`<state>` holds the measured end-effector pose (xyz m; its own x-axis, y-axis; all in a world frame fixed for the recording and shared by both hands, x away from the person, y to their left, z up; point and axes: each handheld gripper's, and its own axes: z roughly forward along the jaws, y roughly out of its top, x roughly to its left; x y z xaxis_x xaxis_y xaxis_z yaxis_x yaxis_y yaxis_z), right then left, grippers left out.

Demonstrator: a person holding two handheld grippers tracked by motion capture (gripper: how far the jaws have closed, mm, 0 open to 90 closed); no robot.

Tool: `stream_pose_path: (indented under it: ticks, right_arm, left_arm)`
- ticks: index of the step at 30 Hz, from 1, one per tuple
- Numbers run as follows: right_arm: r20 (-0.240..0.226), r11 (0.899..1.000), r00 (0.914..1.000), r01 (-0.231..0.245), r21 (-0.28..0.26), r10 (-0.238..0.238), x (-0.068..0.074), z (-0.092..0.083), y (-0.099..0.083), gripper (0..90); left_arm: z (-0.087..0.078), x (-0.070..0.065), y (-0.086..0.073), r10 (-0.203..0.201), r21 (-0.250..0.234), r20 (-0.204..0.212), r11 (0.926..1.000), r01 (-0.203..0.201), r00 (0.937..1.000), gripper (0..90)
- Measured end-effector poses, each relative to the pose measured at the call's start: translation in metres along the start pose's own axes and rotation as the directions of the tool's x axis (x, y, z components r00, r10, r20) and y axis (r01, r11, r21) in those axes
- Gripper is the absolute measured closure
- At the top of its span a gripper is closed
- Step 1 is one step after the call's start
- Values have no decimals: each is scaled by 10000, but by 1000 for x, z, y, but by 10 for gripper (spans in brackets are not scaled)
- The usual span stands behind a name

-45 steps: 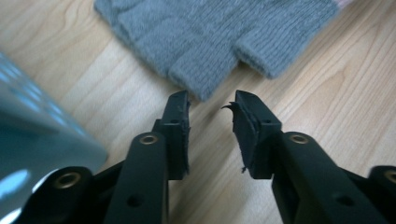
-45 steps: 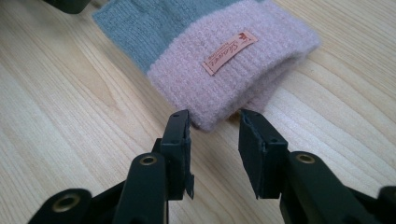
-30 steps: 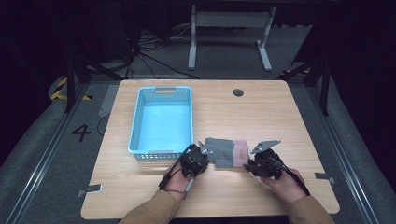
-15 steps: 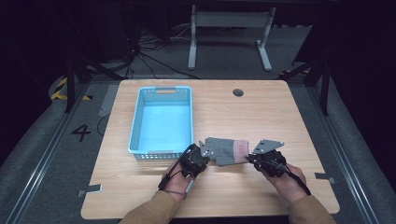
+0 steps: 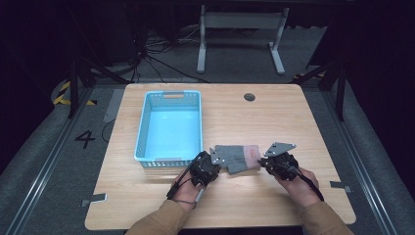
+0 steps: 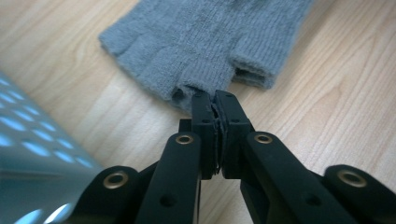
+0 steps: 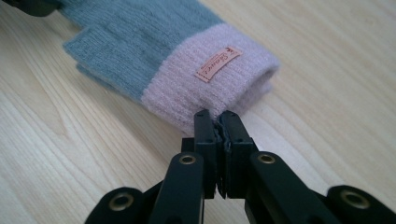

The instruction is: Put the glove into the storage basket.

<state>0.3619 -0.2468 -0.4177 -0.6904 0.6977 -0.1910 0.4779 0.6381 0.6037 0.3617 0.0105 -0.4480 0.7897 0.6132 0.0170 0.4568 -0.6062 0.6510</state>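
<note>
Glove (image 5: 238, 156): grey knit, fingerless, with a pale pink cuff; it lies flat on the counter (image 5: 293, 117) near the person's edge, just right of the blue basket's near corner.
Glove's ends: the finger stubs point toward the left claw, the cuff toward the right claw.
Label (image 7: 218, 63): a small tan tag with script lettering, sewn on the pink cuff.
Left claw (image 6: 215, 100): jaws pressed together, pinching the edge of one grey finger stub; a bit of knit sits between the tips.
Right claw (image 7: 215, 119): its jaws have just been closing and now stand pressed together at the rim of the pink cuff; the tips meet the cuff's edge, but whether any knit is caught between them I cannot tell.
Basket (image 5: 143, 128): light blue plastic with perforated walls and a handle slot at the far end; it stands left of the glove, close to the left claw.
Hands: one behind each claw, sleeves coming in from the near edge of the counter.
Counter: light wood grain, with a dark round hole near its far edge.
</note>
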Motion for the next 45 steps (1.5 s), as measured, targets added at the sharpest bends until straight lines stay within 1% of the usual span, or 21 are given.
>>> stream_pose_path:
  ticks: [2, 4, 6, 9, 13, 16, 19, 21, 22, 23, 25, 27, 31, 33, 36, 38, 39, 41, 42, 44, 45]
  right_arm:
    - [144, 10000, 9999, 87, 20, -87, 0, 2, -3, 851]
    - [123, 10000, 9999, 41, -1, -41, 0, 2, -5, 806]
    - [163, 10000, 9999, 0, -12, 0, -2, 1, -6, 732]
    - [99, 9996, 9996, -248, -143, 249, -5, -3, -7, 688]
    - [86, 9988, 9993, -348, -331, 351, -10, -10, -10, 621]
    - [-104, 9965, 9974, -722, -423, 719, -16, -16, -14, 572]
    - [-410, 9899, 9913, -1271, -624, 1247, -24, -21, -18, 540]
    - [-525, 9859, 9873, -1531, -678, 1497, -29, -23, -20, 535]
    - [-617, 9835, 9851, -1649, -744, 1605, -31, -25, -22, 531]
    - [-738, 9799, 9816, -1820, -812, 1762, -34, -28, -23, 527]
    - [-951, 9743, 9755, -2070, -891, 1986, -37, -31, -26, 524]
    - [-1193, 9676, 9672, -2355, -915, 2242, -39, -34, -31, 513]
    - [-1302, 9675, 9670, -2323, -994, 2188, -40, -38, -42, 472]
    - [-1392, 9656, 9650, -2376, -1057, 2222, -40, -39, -45, 456]
    - [-1507, 9657, 9642, -2357, -1092, 2183, -40, -39, -50, 450]
    - [-1682, 9637, 9603, -2427, -1112, 2225, -40, -38, -51, 449]
    - [-1779, 9625, 9582, -2461, -1141, 2239, -41, -37, -52, 449]
    - [-2078, 9600, 9493, -2607, -1021, 2357, -40, -34, -52, 450]
    - [-2144, 9619, 9484, -2575, -915, 2335, -39, -32, -52, 451]
    - [-2171, 9651, 9498, -2482, -841, 2254, -37, -32, -50, 453]
    - [-2250, 9655, 9500, -2425, -945, 2166, -36, -32, -49, 455]
  left_arm:
    - [3, 1, -1, -129, 64, 170, 9999, 128, 9998, 816]
    - [2, 3, -2, -245, 37, 338, 9997, 244, 9991, 750]
    - [1, 4, -2, -307, -85, 435, 9995, 311, 9986, 697]
    - [-3, 3, -1, -217, -215, 474, 9995, 227, 9986, 625]
    - [-8, -1, 1, -95, -417, 479, 9991, 115, 9988, 567]
    - [-13, -3, 5, -113, -569, 659, 9983, 150, 9978, 519]
    - [-18, -5, 9, -201, -491, 940, 9985, 248, 9954, 476]
    - [-20, -5, 14, -147, -320, 1137, 9993, 184, 9934, 454]
    - [-21, -6, 16, -167, -352, 1116, 9992, 208, 9936, 437]
    - [-22, -5, 18, -118, -262, 1162, 9995, 149, 9932, 421]
    - [-24, -4, 22, -160, -357, 1238, 9992, 205, 9922, 405]
    - [-24, -2, 26, -354, -343, 1311, 9986, 402, 9907, 382]
    - [-20, -1, 36, -606, -262, 1391, 9976, 648, 9884, 369]
    - [-19, 0, 40, -663, -290, 1435, 9970, 711, 9874, 358]
    - [-14, 1, 49, -882, -232, 1779, 9953, 938, 9801, 347]
    - [-10, 3, 53, -975, -218, 1870, 9944, 1034, 9775, 328]
    - [-7, 4, 54, -1097, -257, 1975, 9928, 1171, 9741, 314]
    - [-2, 7, 58, -1303, -254, 2149, 9900, 1389, 9679, 290]
    - [1, 9, 59, -1395, -278, 2181, 9884, 1491, 9659, 272]
    - [7, 10, 62, -1474, -204, 2245, 9876, 1559, 9633, 256]
    - [10, 9, 64, -1432, -110, 2172, 9888, 1491, 9656, 242]
